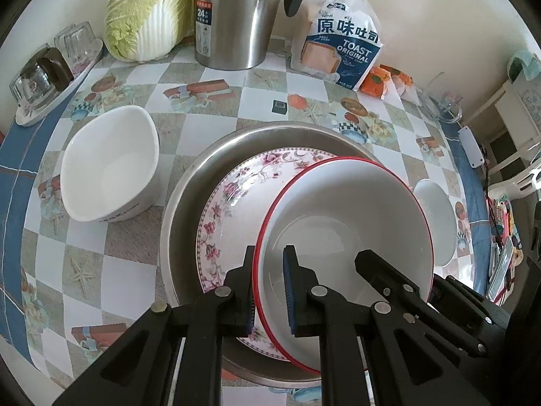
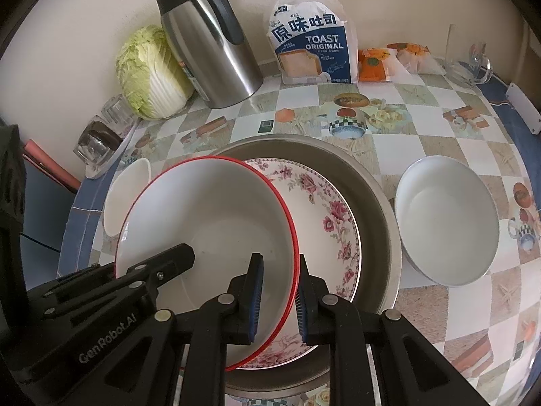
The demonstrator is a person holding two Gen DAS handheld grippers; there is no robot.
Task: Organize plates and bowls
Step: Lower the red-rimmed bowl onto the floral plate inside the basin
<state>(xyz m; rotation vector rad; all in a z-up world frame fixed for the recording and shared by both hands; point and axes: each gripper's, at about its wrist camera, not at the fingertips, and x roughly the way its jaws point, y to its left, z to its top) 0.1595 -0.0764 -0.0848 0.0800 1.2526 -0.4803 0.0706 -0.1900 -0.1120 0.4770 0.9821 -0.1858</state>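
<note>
Both grippers are holding the red-rimmed bowl by its rim. In the left wrist view, the left gripper is clamping the rim at about 8 o'clock on the bowl, one of its fingers pressing the inner wall and the other sitting outside. In the right wrist view, the right gripper is gripping the rim at about 4 o'clock, with the red edge running between its blue-padded fingers.

The bowl is sitting tilted over the floral plate, which is lying inside the steel basin near the middle of the desk. Whether the bowl is touching the plate, I cannot tell.

A square white bowl is standing on the desk at 9 o'clock from the basin in the left wrist view. A round white bowl is standing just beside the basin at 3 o'clock in the right wrist view.

Along the wall at 12 o'clock are standing a cabbage, a steel flask and a bag of toast.
</note>
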